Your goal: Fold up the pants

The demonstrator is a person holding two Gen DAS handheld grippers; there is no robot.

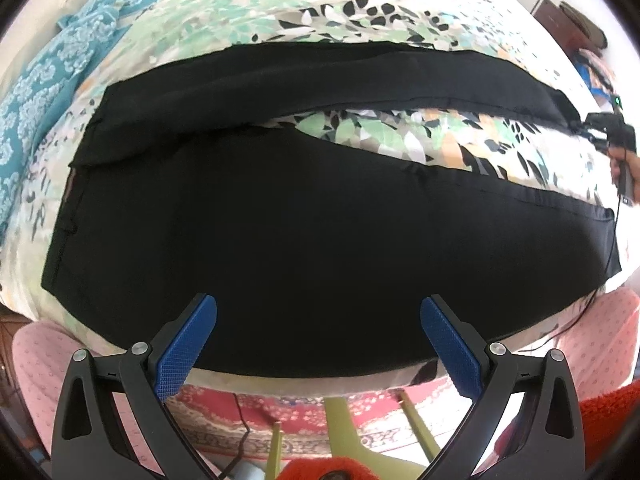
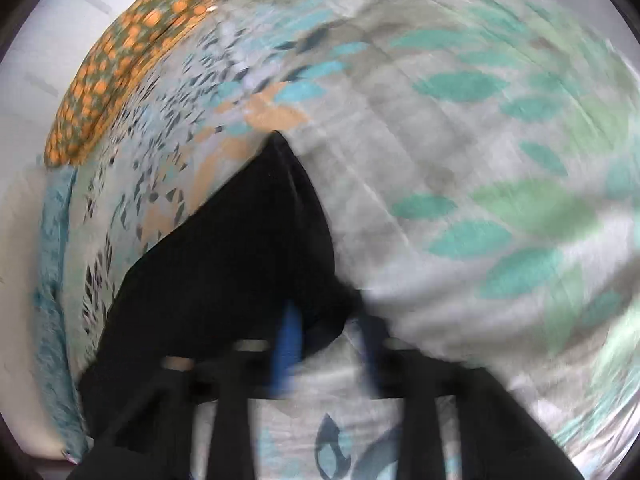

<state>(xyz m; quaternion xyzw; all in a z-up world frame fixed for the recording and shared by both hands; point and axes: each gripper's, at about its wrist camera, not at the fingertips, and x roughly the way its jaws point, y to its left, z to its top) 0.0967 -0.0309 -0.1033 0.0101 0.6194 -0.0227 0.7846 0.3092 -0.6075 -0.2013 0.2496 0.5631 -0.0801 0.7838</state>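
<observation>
Black pants lie spread across a leaf-print bed sheet, waist to the left, with the two legs parted toward the right. My left gripper hangs open over the near leg by the bed's front edge, nothing between its blue pads. At the far right, my right gripper sits at the hem of the far leg, held by a hand. The right wrist view is blurred. There the black hem runs in between the narrow-set fingers of the right gripper, which looks shut on it.
A teal patterned cloth lies at the bed's left end. An orange-dotted cloth sits at the far edge. Below the front edge are a red rug, pink fabric and a thin cable.
</observation>
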